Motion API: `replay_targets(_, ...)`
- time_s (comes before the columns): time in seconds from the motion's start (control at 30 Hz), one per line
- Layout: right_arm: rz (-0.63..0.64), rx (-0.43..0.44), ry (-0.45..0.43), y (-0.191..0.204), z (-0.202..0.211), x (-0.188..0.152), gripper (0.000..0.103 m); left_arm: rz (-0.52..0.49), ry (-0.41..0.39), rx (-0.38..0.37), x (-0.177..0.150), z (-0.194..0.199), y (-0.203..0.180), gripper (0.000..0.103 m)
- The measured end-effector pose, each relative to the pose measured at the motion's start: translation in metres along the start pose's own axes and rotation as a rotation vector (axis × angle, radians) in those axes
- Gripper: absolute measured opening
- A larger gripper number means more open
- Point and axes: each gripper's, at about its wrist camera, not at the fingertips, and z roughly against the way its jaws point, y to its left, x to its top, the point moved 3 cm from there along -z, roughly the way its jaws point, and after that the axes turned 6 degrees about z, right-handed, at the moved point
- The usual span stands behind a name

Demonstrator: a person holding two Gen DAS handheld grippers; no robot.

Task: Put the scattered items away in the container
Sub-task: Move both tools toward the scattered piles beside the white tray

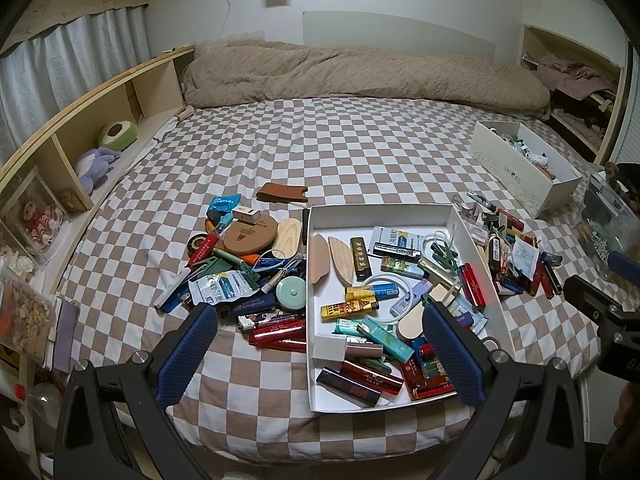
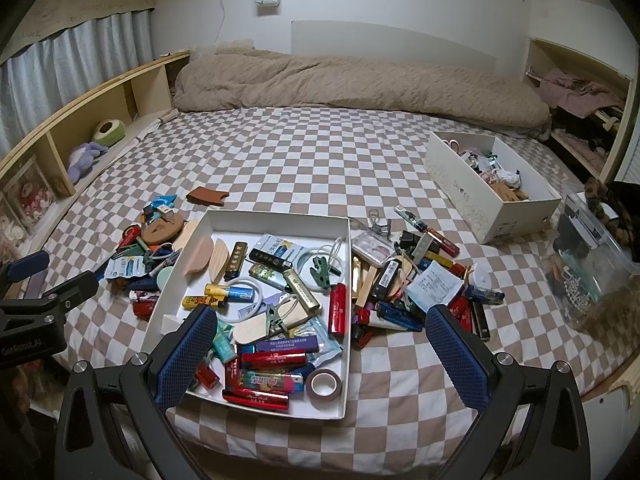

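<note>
Both the left gripper [image 1: 320,344] and right gripper [image 2: 320,344] hang wide and empty over the white tray [image 2: 276,217], seemingly choosing from the piles [image 2: 420,280] flanking it.

Both wrist cameras look steeply down from the bed's near edge, left one further left, sharing the white tray [image 1: 384,211] [image 2: 276,216] and checkered bedsheet [image 1: 360,152] [image 2: 320,160].

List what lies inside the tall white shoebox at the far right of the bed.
The tall white shoebox holds pink-handled scissors, pale tangled bits and tan pieces; its walls hide anything deeper.
</note>
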Motion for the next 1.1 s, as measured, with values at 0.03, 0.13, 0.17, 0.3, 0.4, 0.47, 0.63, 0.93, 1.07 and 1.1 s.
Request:
replay_targets(0.03,-0.001,-0.002,0.000,0.000,0.000,0.000,0.103,0.001,0.002,-0.001,0.000,0.000,0.001,0.103)
replay_targets(0.13,-0.003,-0.004,0.000,0.000,0.000,0.001,0.103,-0.001,0.003,-0.003,-0.002,0.000,0.003,0.103)
replay_targets(0.17,-0.002,-0.004,0.001,0.000,0.000,0.000,0.103,-0.001,0.003,-0.003,-0.001,-0.001,0.003,0.103)
replay_targets(0.3,-0.003,-0.006,0.005,0.000,-0.001,-0.001,0.103,-0.001,0.006,-0.005,-0.001,-0.001,0.003,0.103)
replay_targets(0.4,-0.002,-0.007,0.011,-0.001,-0.002,-0.002,0.103,-0.002,0.011,-0.004,-0.003,-0.004,0.005,0.103)
replay_targets(0.47,-0.001,-0.008,0.018,-0.003,-0.003,-0.002,0.103,-0.006,0.017,-0.004,-0.005,-0.005,0.008,0.103)
replay_targets(0.63,-0.018,0.005,0.047,-0.009,-0.006,-0.006,0.103,-0.011,0.035,-0.001,-0.006,-0.008,0.011,0.103)
replay_targets(0.93,-0.048,-0.022,0.098,-0.026,-0.013,-0.016,0.103,-0.005,0.077,0.013,-0.010,-0.016,0.028,0.103)
replay_targets(1.07,-0.052,-0.035,0.118,-0.037,-0.014,-0.025,0.103,-0.006,0.090,0.019,-0.013,-0.019,0.039,0.103)
replay_targets(1.1,-0.054,-0.035,0.124,-0.039,-0.015,-0.027,0.103,-0.006,0.093,0.024,-0.014,-0.020,0.043,0.103)
